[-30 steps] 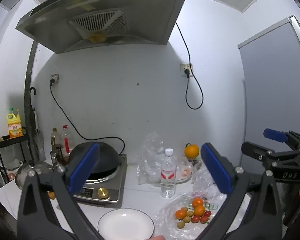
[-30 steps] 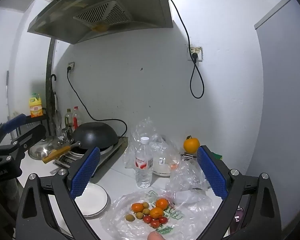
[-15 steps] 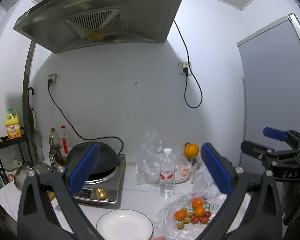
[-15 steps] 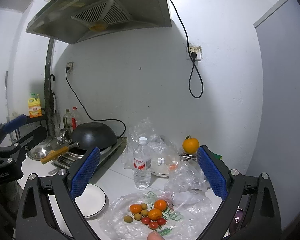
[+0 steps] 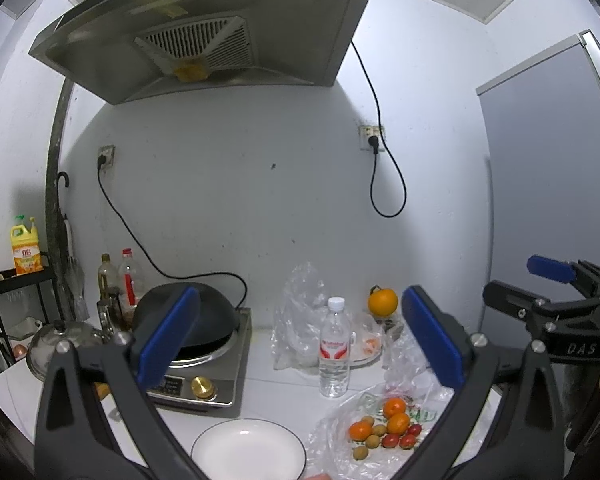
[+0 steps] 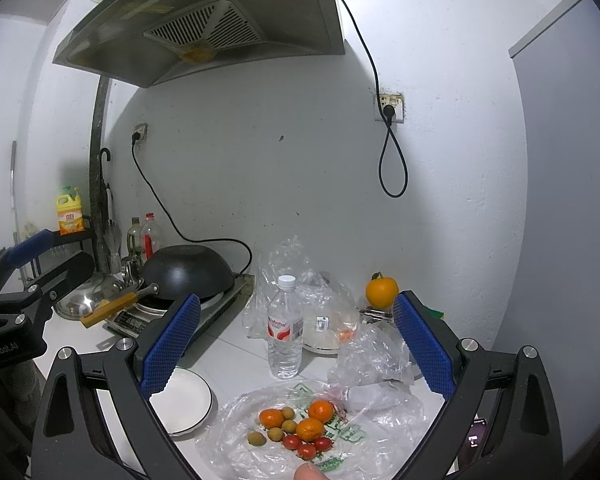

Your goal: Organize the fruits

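Observation:
A small pile of fruit (image 6: 296,426) lies on a flattened clear plastic bag (image 6: 236,440) on the white counter: three small oranges, several red cherry tomatoes and several brownish longans. It also shows in the left wrist view (image 5: 384,428). An empty white plate (image 5: 248,450) sits left of the bag, also in the right wrist view (image 6: 182,404). My left gripper (image 5: 300,336) is open and empty, held above plate and fruit. My right gripper (image 6: 296,340) is open and empty above the bag.
A water bottle (image 6: 285,328) stands behind the fruit. A larger orange (image 6: 381,293) sits at the back right beside crumpled plastic bags (image 6: 364,360). An induction cooker with a black wok (image 6: 188,274) stands at left, with bottles and a pot lid (image 6: 80,304) beyond.
Both grippers have dropped slightly and drifted; the fruit and plate sit a little higher in view. Nothing on the counter has moved.

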